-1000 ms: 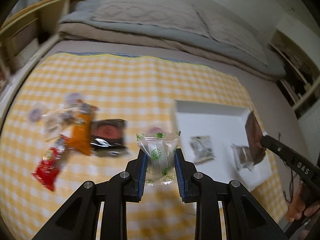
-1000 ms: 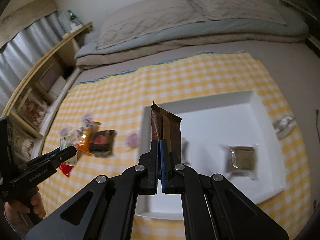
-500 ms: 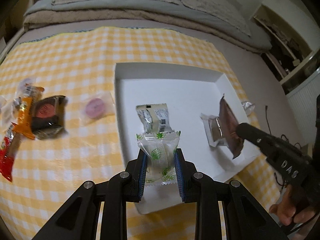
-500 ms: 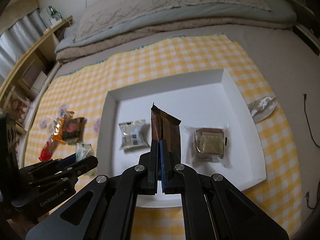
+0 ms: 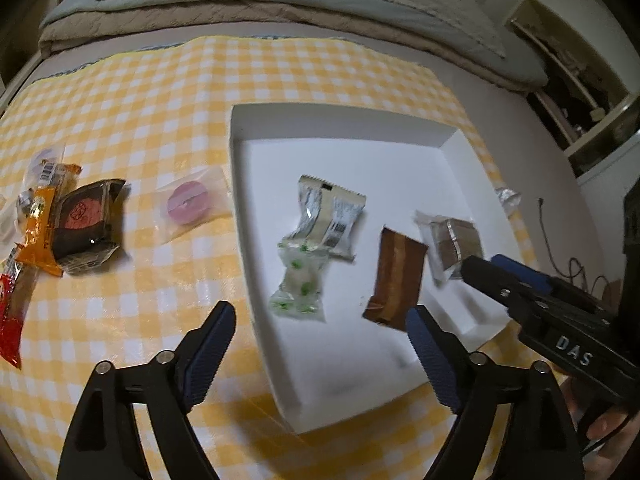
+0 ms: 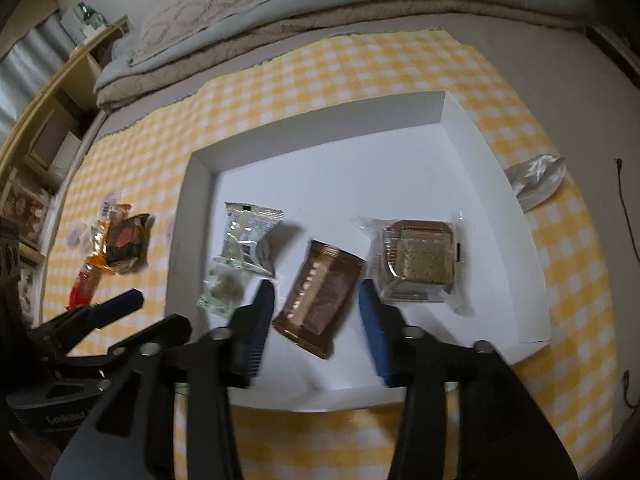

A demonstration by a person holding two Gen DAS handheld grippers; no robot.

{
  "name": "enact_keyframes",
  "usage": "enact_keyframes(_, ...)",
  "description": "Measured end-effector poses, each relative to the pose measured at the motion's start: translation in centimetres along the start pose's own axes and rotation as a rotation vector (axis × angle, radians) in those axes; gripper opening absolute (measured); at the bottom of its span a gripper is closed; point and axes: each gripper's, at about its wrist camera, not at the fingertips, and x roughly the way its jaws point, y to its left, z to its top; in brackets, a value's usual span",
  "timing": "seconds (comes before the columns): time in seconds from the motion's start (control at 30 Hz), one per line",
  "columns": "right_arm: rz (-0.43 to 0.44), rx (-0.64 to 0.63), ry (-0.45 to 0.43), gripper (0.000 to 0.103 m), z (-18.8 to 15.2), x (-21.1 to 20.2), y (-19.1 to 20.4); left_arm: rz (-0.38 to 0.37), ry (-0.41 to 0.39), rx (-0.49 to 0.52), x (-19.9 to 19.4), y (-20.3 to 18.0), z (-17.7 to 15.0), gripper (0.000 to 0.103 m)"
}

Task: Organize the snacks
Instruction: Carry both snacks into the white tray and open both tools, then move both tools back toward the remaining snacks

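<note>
A white tray (image 5: 256,216) (image 6: 472,128) lies on a yellow checked cloth. In it are a green-dotted clear packet (image 5: 301,284) (image 6: 222,290), a silver packet (image 5: 330,216) (image 6: 248,236), a brown bar (image 5: 396,276) (image 6: 320,300) and a clear-wrapped square cake (image 5: 450,244) (image 6: 418,258). My left gripper (image 5: 320,316) is open and empty above the tray's near left edge. My right gripper (image 6: 316,300) is open, its fingers either side of the brown bar. It also shows in the left wrist view (image 5: 496,266).
Left of the tray lie a pink round sweet (image 5: 186,202), a dark packet (image 5: 86,220) (image 6: 126,242), an orange packet (image 5: 44,220) and a red packet (image 5: 14,312). A silver wrapper (image 6: 536,176) lies right of the tray. A bed is behind, shelves at both sides.
Both grippers opened. The green-dotted packet dropped from my left gripper into the tray, and the brown bar dropped from my right gripper into the tray.
</note>
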Motion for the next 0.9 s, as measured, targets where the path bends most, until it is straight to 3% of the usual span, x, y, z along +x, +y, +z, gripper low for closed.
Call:
enact_keyframes(0.07,-0.009,-0.004,0.005,0.056,-0.1,0.1,-0.1,0.012,0.004,0.001,0.1,0.1,-0.1,0.094)
enact_keyframes(0.17,-0.032,0.003,0.015,0.08,-0.3,0.1,-0.5,0.028,0.0,0.003,-0.4,0.0,-0.3,0.102)
enact_keyframes(0.27,-0.05,0.003,0.013,0.102,-0.6,0.0,-0.8,0.039,0.006,0.009,-0.5,0.1,-0.5,0.103)
enact_keyframes(0.5,-0.112,0.0,0.025,0.103,-1.1,0.1,-1.3,0.072,0.012,-0.001,-1.0,0.5,-0.8,0.103)
enact_keyframes(0.9,-0.143,0.003,0.0,0.103,-1.6,-1.2,-1.5,0.099,-0.016,-0.003,-2.9,1.1,-0.9,0.103)
